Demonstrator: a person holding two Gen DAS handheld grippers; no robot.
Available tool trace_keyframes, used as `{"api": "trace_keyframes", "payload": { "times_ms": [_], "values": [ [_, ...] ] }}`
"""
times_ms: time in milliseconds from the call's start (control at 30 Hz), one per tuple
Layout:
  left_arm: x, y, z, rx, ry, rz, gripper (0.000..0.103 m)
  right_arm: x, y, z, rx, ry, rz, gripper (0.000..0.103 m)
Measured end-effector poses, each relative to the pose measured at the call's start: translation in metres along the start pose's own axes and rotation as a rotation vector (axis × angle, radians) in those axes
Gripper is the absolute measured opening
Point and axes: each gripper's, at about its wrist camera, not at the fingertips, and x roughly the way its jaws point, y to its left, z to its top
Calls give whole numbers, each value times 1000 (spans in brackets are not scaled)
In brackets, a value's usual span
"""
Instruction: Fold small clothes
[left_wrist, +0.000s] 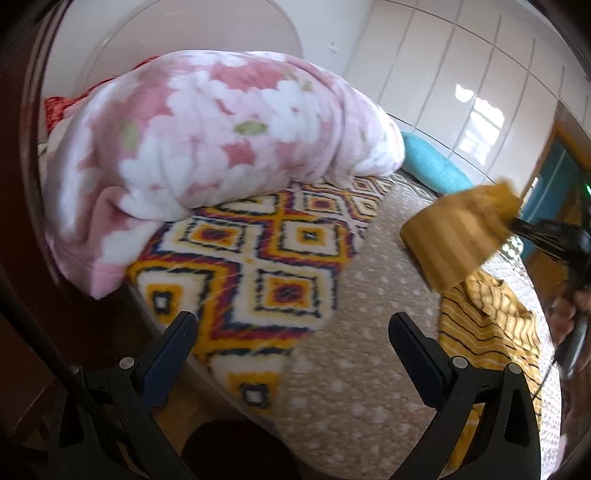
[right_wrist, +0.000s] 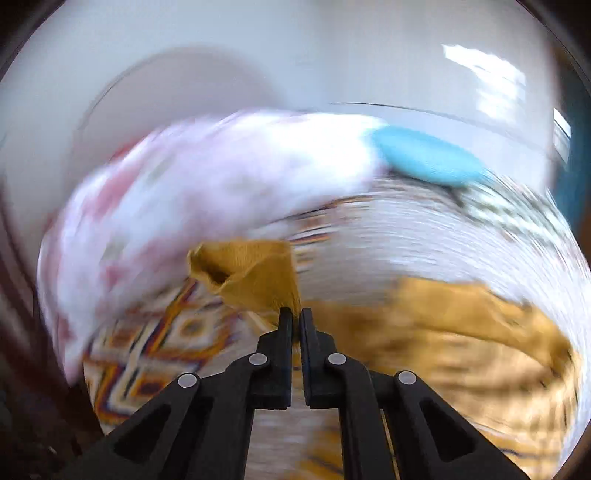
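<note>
Your right gripper (right_wrist: 294, 317) has its jaws pinched tight on a mustard cloth (right_wrist: 255, 273), whose ribbed fold sticks up just ahead of the tips, lifted off the bed (left_wrist: 351, 295). The rest of the striped yellow garment (left_wrist: 480, 325) lies on the bed below and to the right of those jaws. Your left gripper (left_wrist: 291, 332) hangs with its jaws wide apart and nothing between them, the patterned rug (left_wrist: 258, 251) ahead. Beyond it sits a pink floral blanket (left_wrist: 207, 140), with a blue cushion (left_wrist: 432, 162) to its right.
</note>
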Motion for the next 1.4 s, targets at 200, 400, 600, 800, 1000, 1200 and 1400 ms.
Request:
{"api": "trace_keyframes", "payload": {
  "times_ms": [200,400,600,800,1000,1200,1400],
  "values": [
    [16,-34,-6,53,55,-44,102,-29,-203,-24,308,50,-320,5],
    [31,-74,-15,112,109,-92,102,-40,-302,-83,389,188,-508,8],
    [56,-119,-24,173,184,-140,102,-78,-293,-94,409,122,-345,12],
    [82,-176,-11,209,230,-269,102,-59,-253,-63,338,109,-196,37],
    [149,-271,36,495,230,-325,102,-24,-294,-39,215,182,-347,49],
    [225,-372,48,756,269,-367,89,-9,-325,-38,251,190,-326,50],
    [266,-434,43,814,370,-489,85,-22,-327,-37,324,108,-225,50]
  ]
}}
